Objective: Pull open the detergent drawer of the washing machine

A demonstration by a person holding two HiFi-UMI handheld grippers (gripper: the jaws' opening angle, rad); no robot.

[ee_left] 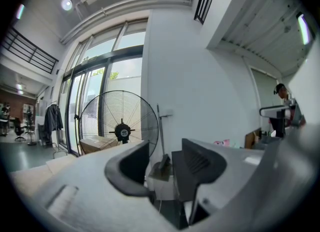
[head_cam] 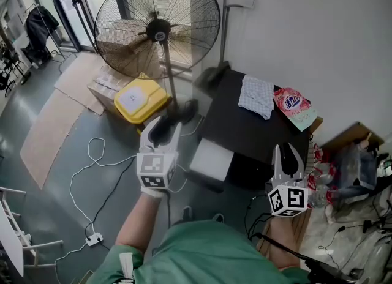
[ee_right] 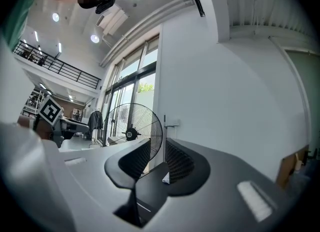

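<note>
We're looking down past the big standing fan (head_cam: 158, 29) to the dark-topped unit against the wall, which we take for the washing machine (head_cam: 245, 133). A checked cloth (head_cam: 256, 96) and a pink detergent bag (head_cam: 293, 104) lie on its top. At its near left corner a white block (head_cam: 211, 159) juts toward us. That could be the detergent drawer standing out, or only the machine's white front; it's too blurred to call. So this fits either a drawer already drawn or one shut and out of sight. The left gripper (head_cam: 166, 122) hovers level just short of that corner, its fingers a little apart with nothing between them. The right gripper (head_cam: 288, 151) hangs off the machine's near right side, fingers narrowly apart and holding nothing.
</note>
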